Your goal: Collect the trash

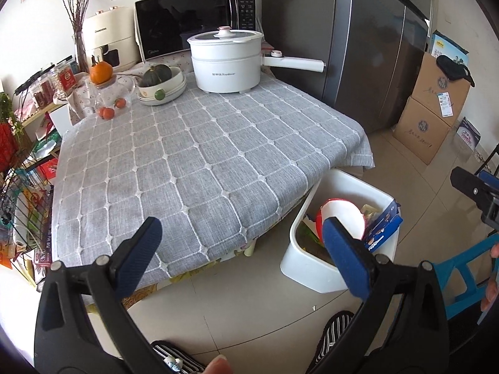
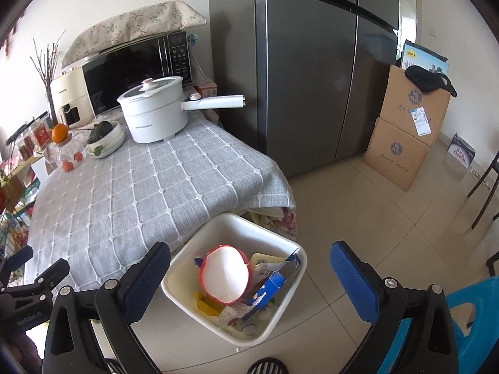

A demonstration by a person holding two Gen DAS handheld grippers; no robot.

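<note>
Jaws of both the left gripper [image 1: 240, 251] and right gripper [image 2: 249, 274] stand apart, empty. Trash sits in the bin [image 2: 282, 293] beside the tabletop [image 2: 149, 193], which looks cleared; collecting seems finished, so next comes checking for leftovers.

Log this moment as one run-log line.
phase: after drop | left gripper: open, empty | right gripper: open, empty | white bin: on floor by table, holds red-rimmed bowl, blue carton
</note>
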